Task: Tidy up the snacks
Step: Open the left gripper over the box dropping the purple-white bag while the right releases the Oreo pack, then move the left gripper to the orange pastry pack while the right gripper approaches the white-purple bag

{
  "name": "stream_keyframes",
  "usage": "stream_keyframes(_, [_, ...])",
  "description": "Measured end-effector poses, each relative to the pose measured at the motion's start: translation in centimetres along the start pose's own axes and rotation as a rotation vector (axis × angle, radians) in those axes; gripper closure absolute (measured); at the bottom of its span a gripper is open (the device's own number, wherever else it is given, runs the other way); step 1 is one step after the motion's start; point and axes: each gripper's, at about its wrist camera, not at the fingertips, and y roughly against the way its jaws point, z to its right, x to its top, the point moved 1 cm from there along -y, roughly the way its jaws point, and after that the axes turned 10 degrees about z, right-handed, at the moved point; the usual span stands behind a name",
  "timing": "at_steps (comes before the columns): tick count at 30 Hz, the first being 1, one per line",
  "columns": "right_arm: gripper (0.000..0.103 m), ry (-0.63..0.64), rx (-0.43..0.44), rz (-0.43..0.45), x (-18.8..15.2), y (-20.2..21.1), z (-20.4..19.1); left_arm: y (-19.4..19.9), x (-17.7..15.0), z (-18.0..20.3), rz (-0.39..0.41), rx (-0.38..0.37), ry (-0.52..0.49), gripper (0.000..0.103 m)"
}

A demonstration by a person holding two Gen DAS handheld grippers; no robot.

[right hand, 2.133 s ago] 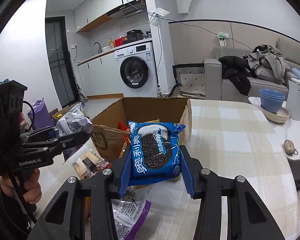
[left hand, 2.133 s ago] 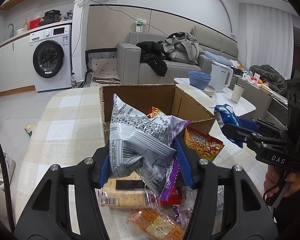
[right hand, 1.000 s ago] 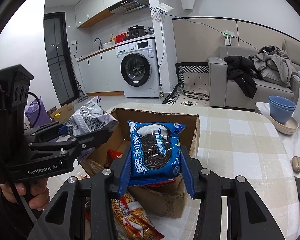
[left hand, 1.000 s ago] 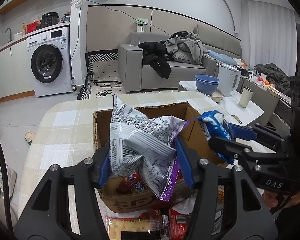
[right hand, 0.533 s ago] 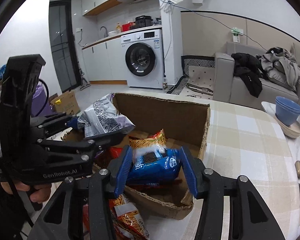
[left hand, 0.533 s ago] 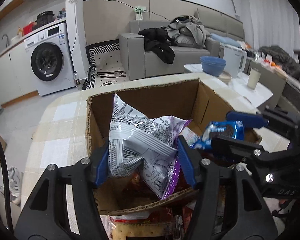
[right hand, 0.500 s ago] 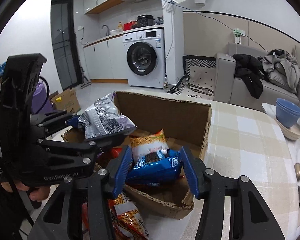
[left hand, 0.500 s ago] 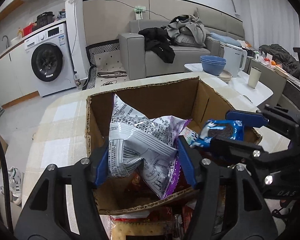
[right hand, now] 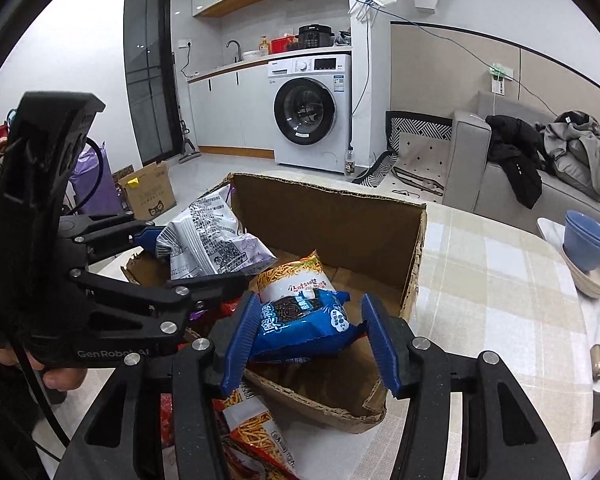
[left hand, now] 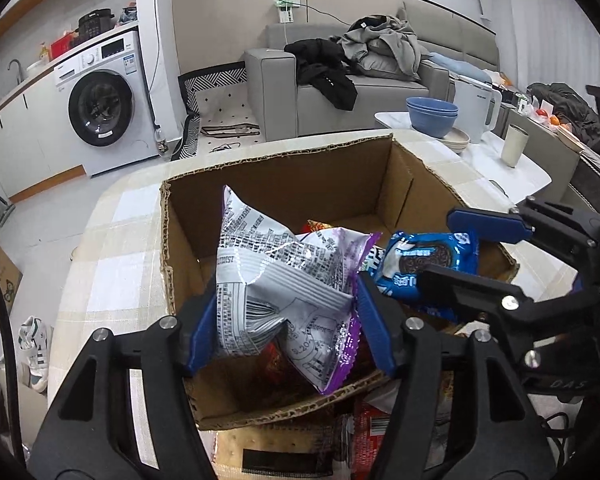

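Left gripper (left hand: 286, 308) clamped on silver-purple snack bag (left hand: 276, 280), frame centre, over cardboard box (left hand: 284, 168). Right gripper (right hand: 312, 340) spread, Oreo pack (right hand: 300, 320) between pads, probably released.

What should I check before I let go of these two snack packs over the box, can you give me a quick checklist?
1. Left gripper grips the silver-purple snack bag: ok.
2. Bag is above the cardboard box opening: ok.
3. Right gripper jaws: already spread wider than the blue Oreo pack; released or not: cannot tell.
4. Oreo pack is over the box interior: ok.
5. Landing room in the box beside the orange noodle-snack pack: ok.
6. Grippers clear of each other: not ok, they sit very close.
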Motion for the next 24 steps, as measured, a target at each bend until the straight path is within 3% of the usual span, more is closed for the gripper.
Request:
stream_keyframes(4, [0.043, -0.012, -0.005, 0.027, -0.2, 0.8, -0.3, 0.5, -0.2, -0.2, 0.007, 0.001, -0.011, 0.039])
stream_keyframes(5, [0.033, -0.018, 0.000, 0.044, -0.2, 1.3, -0.3, 0.8, -0.2, -0.3, 0.015, -0.006, -0.009, 0.035])
stream_keyframes(7, [0.021, -0.021, -0.024, 0.075, -0.4, 2.2, -0.5, 1.5, 0.0, -0.7, 0.036, -0.013, 0.006, 0.019])
stream_keyframes(8, [0.015, -0.023, -0.034, 0.087, -0.4, 2.6, -0.5, 2.1, 0.2, -0.9, 0.056, -0.013, 0.013, 0.016])
stream_keyframes(10, [0.012, -0.057, -0.020, 0.099, -0.4, 3.5, 0.2, 3.1, 0.5, -1.1, 0.079, -0.031, 0.023, 0.011])
stream_keyframes(11, [0.011, -0.062, -0.023, 0.100, -0.4, 3.7, 0.4, 3.7, 0.6, -1.3, 0.085, -0.036, 0.026, 0.001])
stream_keyframes(16, [0.003, -0.067, -0.041, 0.087, -0.7, 5.1, 0.7, 6.6, 0.8, -1.4, 0.126, -0.023, 0.030, 0.001])
stream_keyframes(24, [0.001, -0.088, -0.027, 0.068, -2.4, 7.4, 0.3, 10.7, -1.0, -2.0, 0.128, 0.003, 0.062, 0.001])
